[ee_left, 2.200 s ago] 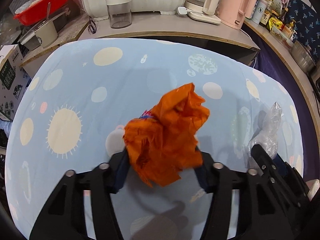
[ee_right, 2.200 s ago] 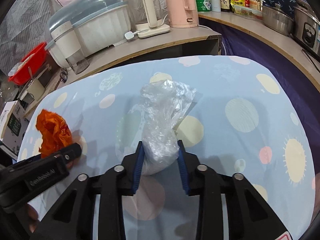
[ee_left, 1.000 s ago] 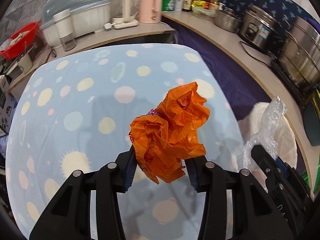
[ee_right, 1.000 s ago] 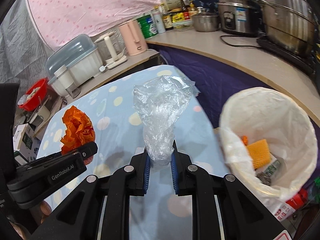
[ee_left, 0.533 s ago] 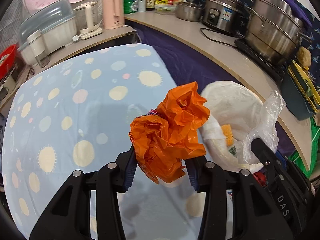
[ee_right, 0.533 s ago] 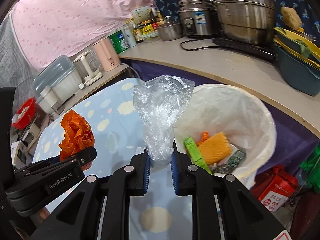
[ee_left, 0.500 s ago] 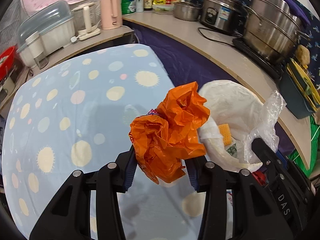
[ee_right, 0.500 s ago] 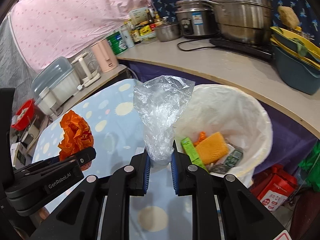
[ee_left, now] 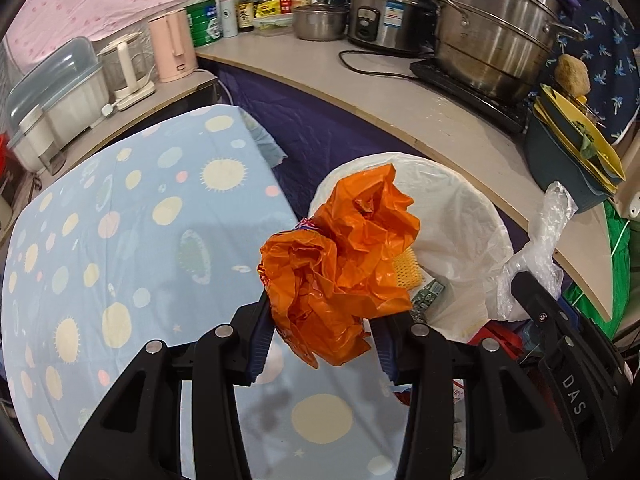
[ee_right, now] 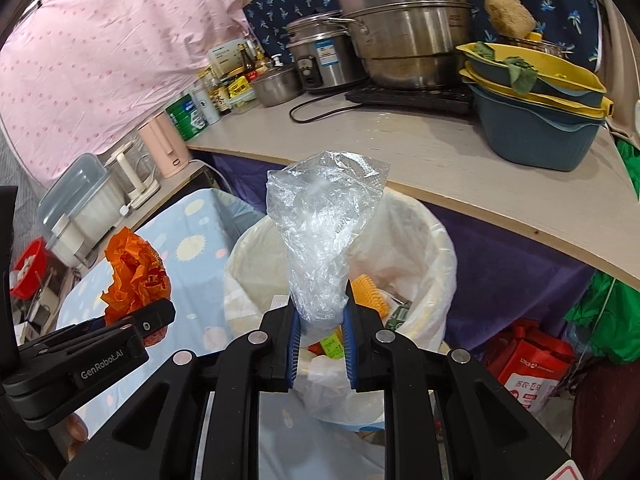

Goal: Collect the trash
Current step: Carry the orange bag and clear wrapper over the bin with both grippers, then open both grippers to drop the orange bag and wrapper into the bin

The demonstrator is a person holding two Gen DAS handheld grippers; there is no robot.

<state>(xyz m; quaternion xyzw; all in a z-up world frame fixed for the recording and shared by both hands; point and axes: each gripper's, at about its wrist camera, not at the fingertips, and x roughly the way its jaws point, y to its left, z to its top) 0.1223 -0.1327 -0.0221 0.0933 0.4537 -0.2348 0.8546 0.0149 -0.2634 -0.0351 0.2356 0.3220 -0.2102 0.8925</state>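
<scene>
Left gripper (ee_left: pixel 322 332) pinches the crumpled orange bag (ee_left: pixel 340 268) near the bin's (ee_right: pixel 440 248) table-side rim; right gripper (ee_right: pixel 320 332) clamps the clear plastic bag (ee_right: pixel 320 232) above its opening. Risk: light plastic clings to the pads or drifts outside the rim on release.

Crinkled glossy orange plastic bag (ee_left: pixel 340 264); clear filmy bag (ee_right: pixel 320 240); shiny steel pot (ee_left: pixel 492 28).

A steel stockpot (ee_left: pixel 496 36), rice cooker (ee_left: pixel 384 12) and pink kettle (ee_left: pixel 172 46) stand on the counter (ee_left: pixel 400 108).
</scene>
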